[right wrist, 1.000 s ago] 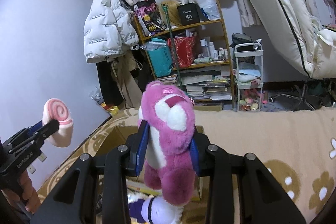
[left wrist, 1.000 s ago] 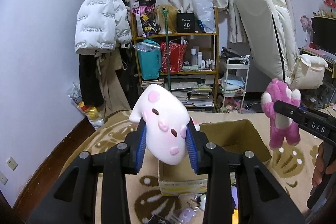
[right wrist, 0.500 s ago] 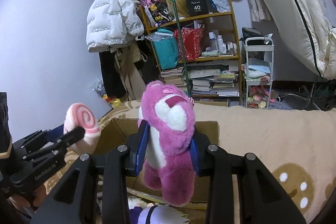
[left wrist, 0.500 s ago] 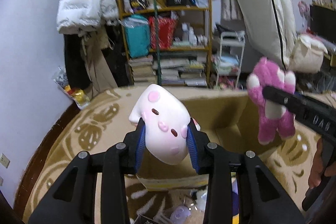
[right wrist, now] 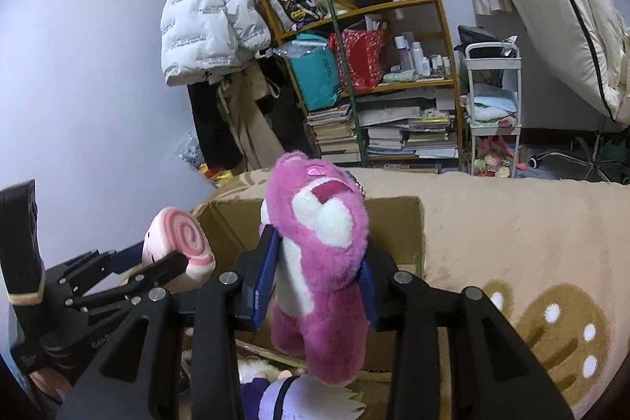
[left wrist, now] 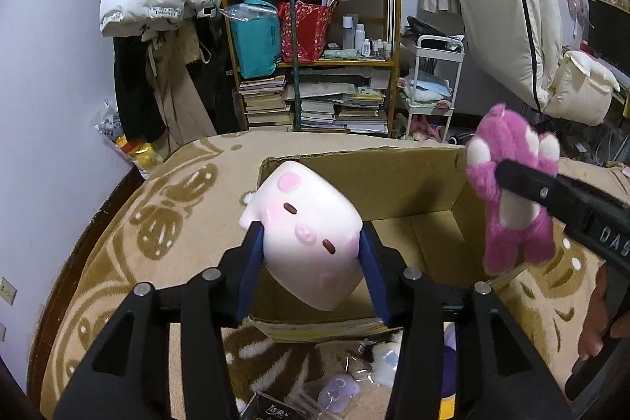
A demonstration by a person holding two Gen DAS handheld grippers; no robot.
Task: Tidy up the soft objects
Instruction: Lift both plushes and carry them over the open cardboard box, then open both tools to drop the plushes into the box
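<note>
My left gripper [left wrist: 311, 254] is clamped on the white-and-pink squishy pig plush [left wrist: 305, 237], my right gripper [right wrist: 317, 280] on the fuzzy magenta bear plush [right wrist: 321, 270]. Both hang over the open brown cardboard box [left wrist: 413, 180]. Risk: releasing near the box's front rim could bounce either onto the rug.

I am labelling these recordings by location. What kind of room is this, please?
Most likely a lived-in bedroom or small home room: a puffer jacket hangs on the wall, a wooden shelf holds books and bottles, and a patterned blanket lies under a cardboard box.
</note>
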